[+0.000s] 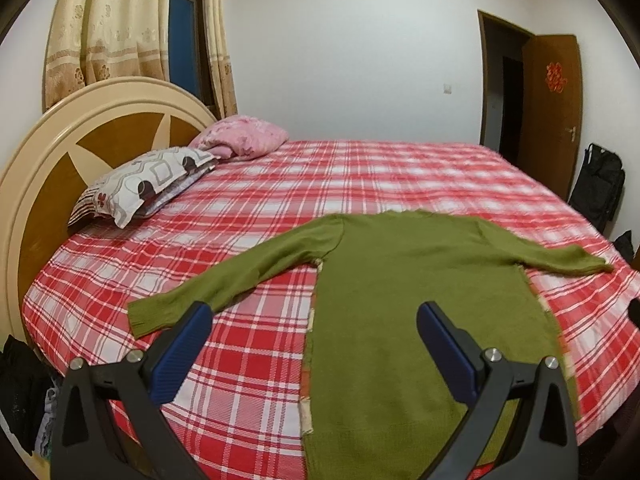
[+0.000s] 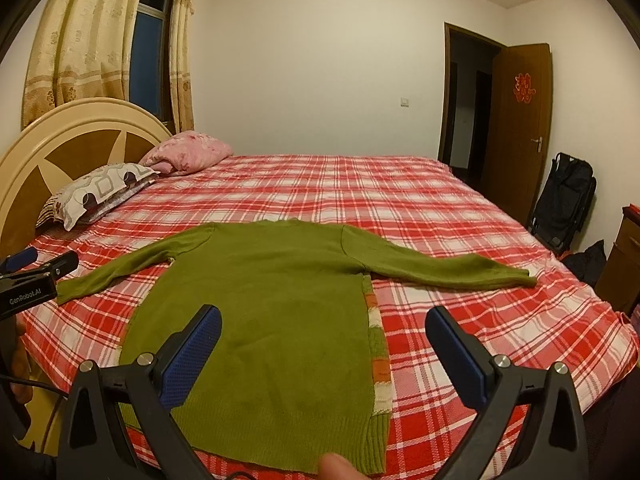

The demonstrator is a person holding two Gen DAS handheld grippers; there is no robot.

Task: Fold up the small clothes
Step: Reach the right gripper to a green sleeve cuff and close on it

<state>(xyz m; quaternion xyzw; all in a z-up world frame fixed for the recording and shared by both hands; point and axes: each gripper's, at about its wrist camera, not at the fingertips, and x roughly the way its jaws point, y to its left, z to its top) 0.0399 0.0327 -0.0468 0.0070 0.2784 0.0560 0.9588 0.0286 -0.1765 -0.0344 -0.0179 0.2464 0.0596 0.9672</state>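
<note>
Green sweater (image 2: 264,300) flat, centre frame; 2 sleeves spread. Left gripper (image 1: 316,320) and right gripper (image 2: 324,324): jaws wide, empty. Pinch sleeve cuffs first, fold inward evenly.

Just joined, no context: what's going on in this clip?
A person holds a hand-held gripper in each hand over a green sweater spread flat on a red plaid bed, sleeves out to both sides. The left hand-held gripper and right hand-held gripper are both open, holding nothing. No fold made yet.

Matt green knit sweater (image 2: 272,312) lies on a woven plaid cotton-like bedsheet (image 2: 440,208); glossy lacquered wooden headboard (image 2: 60,148); textured blue rubbery tool pads (image 2: 192,356).
</note>
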